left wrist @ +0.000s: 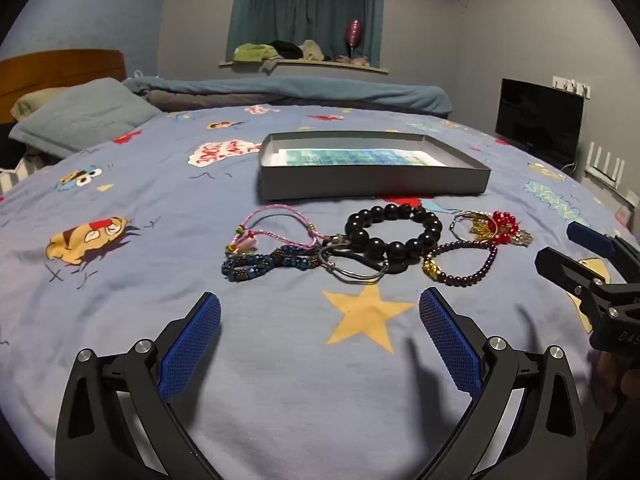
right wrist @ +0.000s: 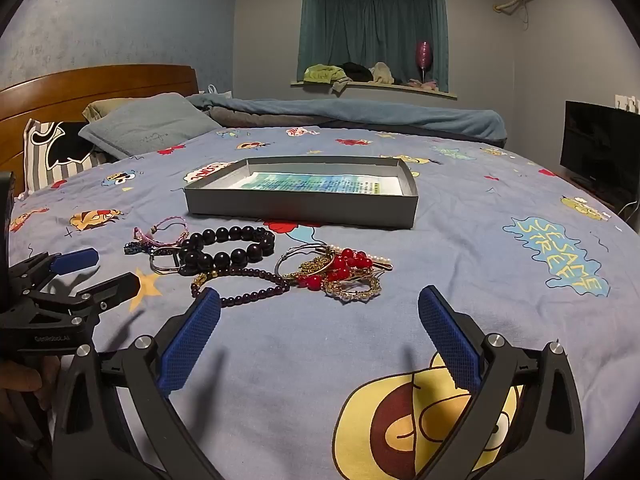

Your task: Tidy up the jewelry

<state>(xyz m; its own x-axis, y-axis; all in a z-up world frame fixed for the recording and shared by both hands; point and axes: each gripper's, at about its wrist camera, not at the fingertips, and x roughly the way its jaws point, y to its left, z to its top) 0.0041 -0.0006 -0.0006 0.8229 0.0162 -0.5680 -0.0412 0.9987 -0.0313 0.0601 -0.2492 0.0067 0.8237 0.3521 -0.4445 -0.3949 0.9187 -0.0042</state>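
Both the left gripper (left wrist: 320,320) and right gripper (right wrist: 320,320) hover wide open, holding nothing. The jewelry pile (left wrist: 372,244) lies just before the grey box (left wrist: 372,184) — light, slippery, tangle-prone; pinch one beaded strand.

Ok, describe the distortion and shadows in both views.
Left wrist view: fisheye bends the bed into a dome, corners vignetted black; the left tool casts soft shadows on the sheet. Right wrist view: same barrel bend, dim indoor light; the grey box stays sharp.
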